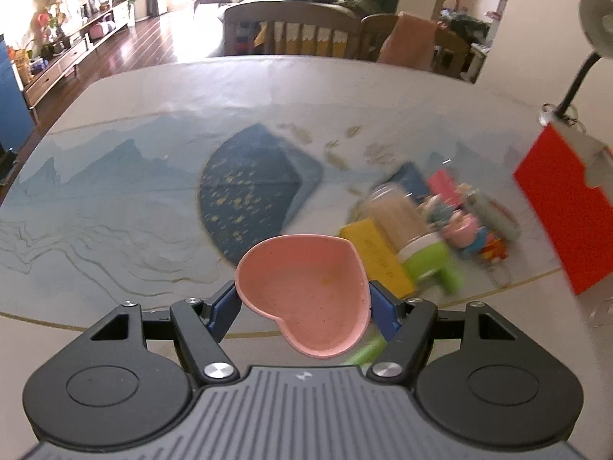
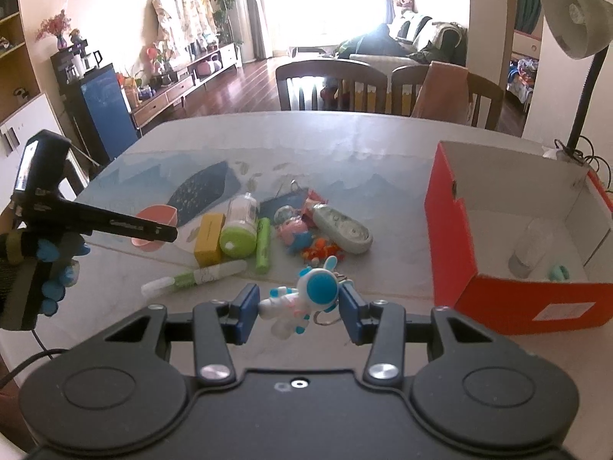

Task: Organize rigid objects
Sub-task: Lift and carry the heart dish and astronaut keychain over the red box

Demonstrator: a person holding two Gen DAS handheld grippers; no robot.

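My left gripper [image 1: 304, 303] is shut on a pink heart-shaped dish [image 1: 306, 293] and holds it above the table; the dish also shows in the right wrist view [image 2: 155, 216] behind the left gripper's finger. My right gripper [image 2: 299, 308] is shut on a white and blue astronaut keychain [image 2: 302, 299], near the table's front edge. A pile of small items lies on the mat: a yellow box [image 2: 208, 238], a jar with a green lid [image 2: 239, 226], green pens [image 2: 263, 245], a pig toy [image 2: 293, 228] and a grey case [image 2: 341, 226]. A red open box [image 2: 448, 230] stands at the right.
Inside the red box lie a clear bottle [image 2: 530, 247] and a small teal thing [image 2: 559, 272]. A desk lamp [image 2: 574, 19] stands behind the box. Wooden chairs [image 2: 329, 84] line the table's far edge. The person's blue-gloved left hand [image 2: 53, 268] is at the far left.
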